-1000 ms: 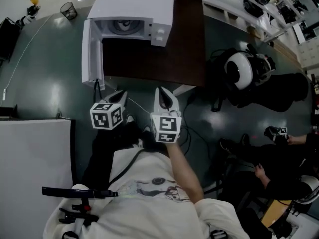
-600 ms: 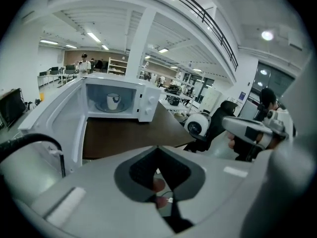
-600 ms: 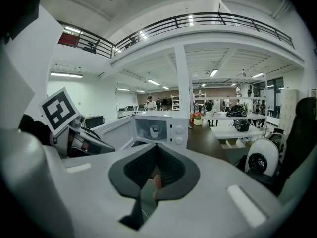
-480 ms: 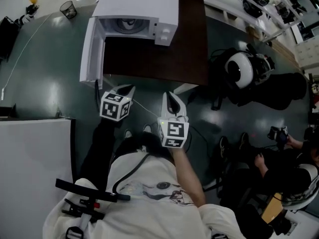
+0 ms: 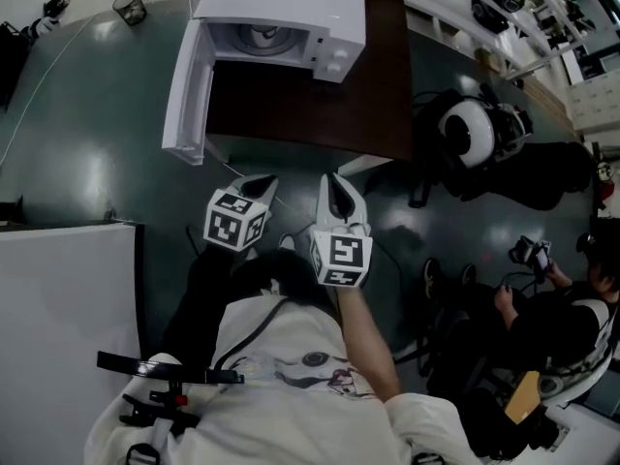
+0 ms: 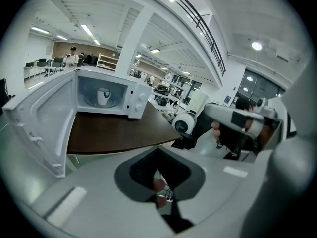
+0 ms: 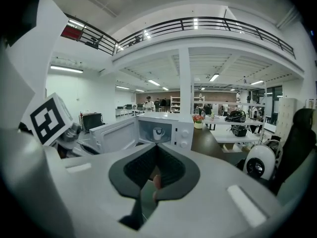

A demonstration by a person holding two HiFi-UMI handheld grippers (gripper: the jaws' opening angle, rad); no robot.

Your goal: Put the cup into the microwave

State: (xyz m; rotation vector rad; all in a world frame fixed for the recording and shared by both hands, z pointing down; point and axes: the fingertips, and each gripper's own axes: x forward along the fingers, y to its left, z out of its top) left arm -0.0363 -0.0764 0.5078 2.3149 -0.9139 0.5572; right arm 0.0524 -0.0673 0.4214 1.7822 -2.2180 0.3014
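The white microwave (image 5: 291,13) stands on the dark brown table (image 5: 320,105) with its door (image 5: 186,90) swung open to the left. A white cup (image 6: 102,96) sits inside on the turntable, and the cup (image 7: 158,132) also shows in the right gripper view. Both grippers hang in front of the table's near edge, off the tabletop. My left gripper (image 5: 257,184) is shut and empty, its jaws meeting at the tip (image 6: 158,150). Beside it my right gripper (image 5: 339,184) is shut with nothing held (image 7: 157,148). Both point toward the microwave.
A white and black helmet (image 5: 468,136) rests on dark gear right of the table. A seated person (image 5: 542,308) is at the lower right. A white panel (image 5: 68,318) stands at the left. Cables lie on the green floor below the grippers. A small bin (image 5: 128,6) sits far left.
Both grippers have drifted a little to the right and slightly back from the table edge. Their jaws stay shut. The cup and the open door have not moved.
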